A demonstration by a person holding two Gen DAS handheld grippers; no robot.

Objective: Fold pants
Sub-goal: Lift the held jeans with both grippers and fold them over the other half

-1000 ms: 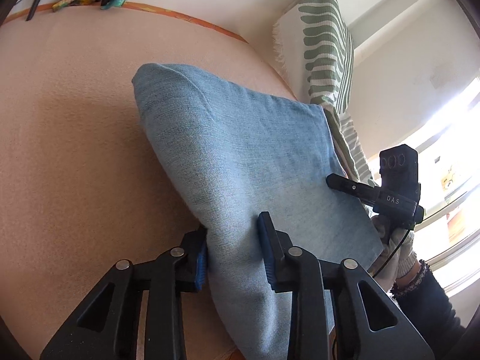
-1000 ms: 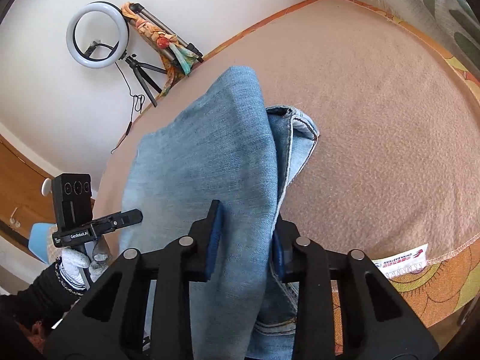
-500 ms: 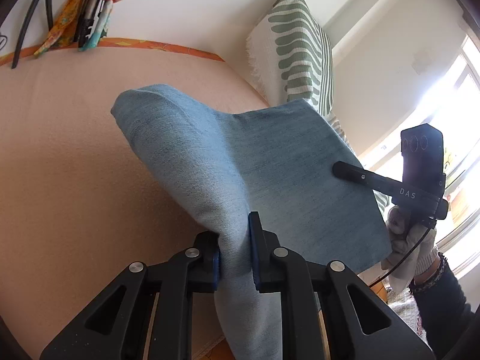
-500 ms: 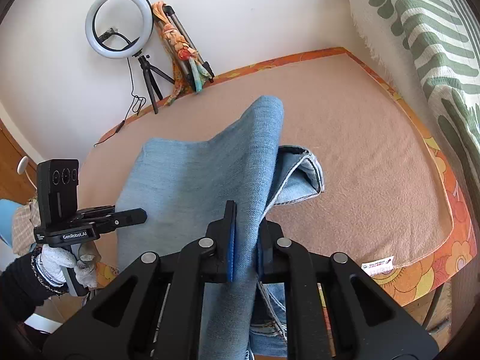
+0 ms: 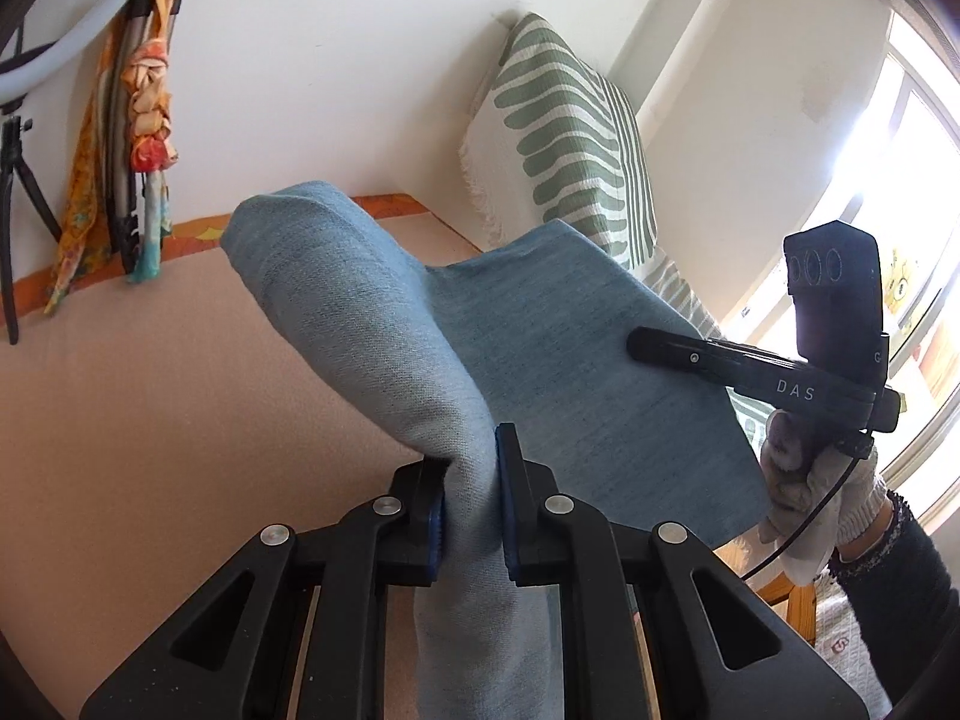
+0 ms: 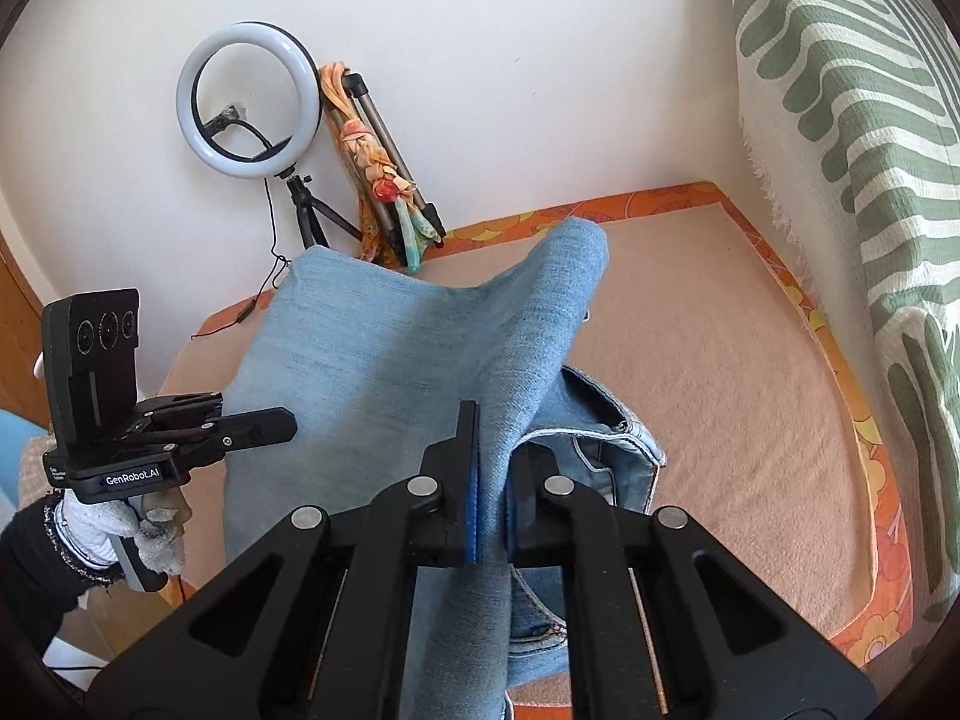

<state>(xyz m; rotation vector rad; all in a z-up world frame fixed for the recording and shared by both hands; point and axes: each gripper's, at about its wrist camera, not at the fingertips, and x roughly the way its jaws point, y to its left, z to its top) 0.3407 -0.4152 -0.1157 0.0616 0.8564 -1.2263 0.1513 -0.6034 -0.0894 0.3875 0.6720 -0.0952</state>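
Note:
Light blue denim pants (image 5: 540, 348) hang lifted between both grippers above a bed with a peach cover (image 5: 150, 420). My left gripper (image 5: 471, 501) is shut on a bunched edge of the pants. My right gripper (image 6: 489, 498) is shut on the other edge of the pants (image 6: 384, 372). The waistband with its pale seam (image 6: 606, 444) droops onto the bed below the right gripper. Each gripper shows in the other's view: the right one (image 5: 636, 342) and the left one (image 6: 288, 423).
A green-striped white pillow (image 5: 576, 144) leans against the wall at the bed's head. A ring light on a tripod (image 6: 246, 93) and a tripod wrapped in a colourful scarf (image 6: 384, 168) stand against the wall. The bed has an orange patterned border (image 6: 840, 372).
Both grippers have closed on the pants and raised them off the bed; the fabric now hangs stretched between them, higher than before.

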